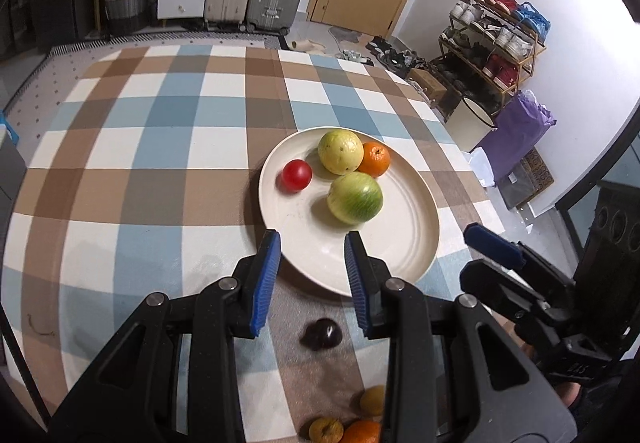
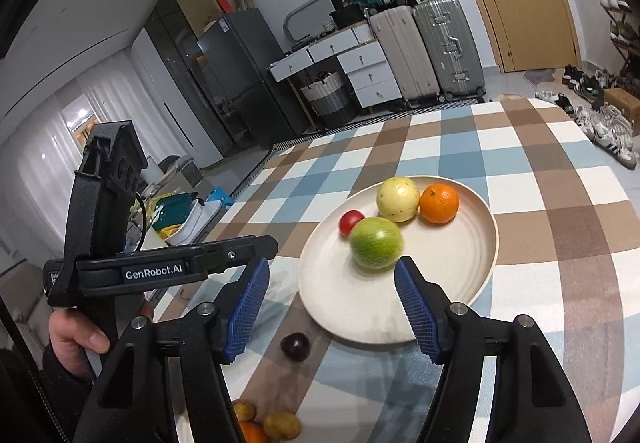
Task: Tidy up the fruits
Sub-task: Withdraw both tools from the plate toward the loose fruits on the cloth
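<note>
Checked cloth (image 1: pixel 160 147) — dark plum (image 1: pixel 322 334) under tool (image 1: pixel 312 267)

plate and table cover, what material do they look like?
Plate: looks like matte cream plastic or glazed ceramic; faint concentric rings, soft sheen, thin raised rim. Can't tell which.
Table cover: woven cloth, matte; a brown, blue and white check with a grainy weave and no glare.
</note>
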Action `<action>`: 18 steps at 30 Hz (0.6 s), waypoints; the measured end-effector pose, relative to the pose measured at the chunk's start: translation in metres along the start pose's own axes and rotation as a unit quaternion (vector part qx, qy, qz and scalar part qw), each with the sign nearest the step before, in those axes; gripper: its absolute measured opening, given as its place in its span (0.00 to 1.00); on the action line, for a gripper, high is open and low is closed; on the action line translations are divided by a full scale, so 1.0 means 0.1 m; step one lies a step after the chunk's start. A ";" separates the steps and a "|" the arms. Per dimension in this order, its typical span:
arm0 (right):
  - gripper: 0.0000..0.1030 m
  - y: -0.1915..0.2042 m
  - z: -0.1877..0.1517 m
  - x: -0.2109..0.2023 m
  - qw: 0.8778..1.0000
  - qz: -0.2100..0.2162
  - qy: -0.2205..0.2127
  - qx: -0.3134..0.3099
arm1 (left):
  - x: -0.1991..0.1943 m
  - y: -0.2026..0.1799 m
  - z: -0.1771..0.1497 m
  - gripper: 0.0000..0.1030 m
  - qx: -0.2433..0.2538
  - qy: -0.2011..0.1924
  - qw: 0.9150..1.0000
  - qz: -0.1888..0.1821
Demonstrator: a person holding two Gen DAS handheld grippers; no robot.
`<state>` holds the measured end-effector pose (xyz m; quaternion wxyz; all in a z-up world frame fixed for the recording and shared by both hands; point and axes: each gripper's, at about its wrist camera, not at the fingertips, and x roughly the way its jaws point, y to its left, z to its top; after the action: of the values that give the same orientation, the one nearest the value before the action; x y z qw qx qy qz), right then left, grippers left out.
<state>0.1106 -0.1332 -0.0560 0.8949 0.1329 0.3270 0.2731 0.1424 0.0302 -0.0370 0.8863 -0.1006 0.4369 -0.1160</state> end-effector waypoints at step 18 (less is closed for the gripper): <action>0.82 0.42 -0.22 -0.55 0.998 -0.006 -0.043 -0.041 | -0.64 -0.23 -0.59 0.63 0.017 -0.048 0.999 0.012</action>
<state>0.0439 -0.1290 -0.0269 0.9146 0.1054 0.2776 0.2746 0.0551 0.0225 -0.0177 0.9093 -0.0859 0.3927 -0.1081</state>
